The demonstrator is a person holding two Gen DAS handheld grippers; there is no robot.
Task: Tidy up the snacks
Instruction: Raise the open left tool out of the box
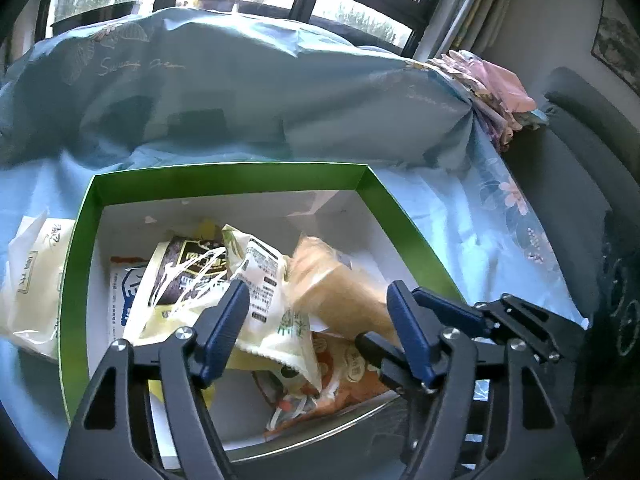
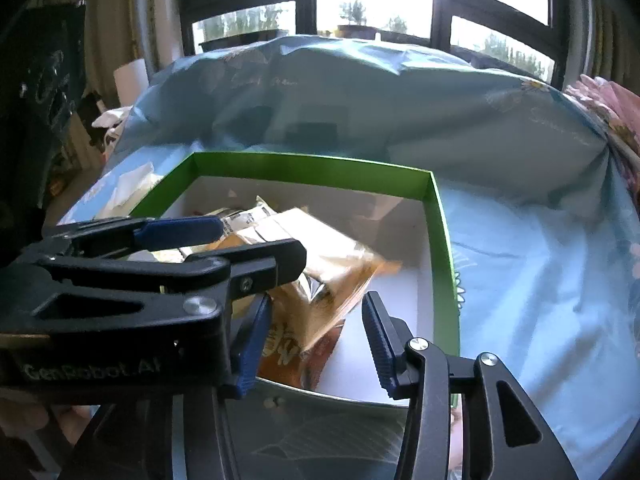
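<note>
The left gripper [image 1: 318,316] is hanging spread wide, gripping nothing, over the green box [image 1: 224,182], where the snack packets [image 1: 264,276] are lying heaped. Only the left wrist view is showing a white packet [image 1: 34,280] lying outside the box's left wall. The right gripper [image 2: 316,332] is likewise gaping, empty, above the tan packet [image 2: 320,256]; white floor is showing beside the box's right wall.

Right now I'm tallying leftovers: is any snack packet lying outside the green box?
Yes, a white packet lies on the blue cloth just outside the green box.
</note>
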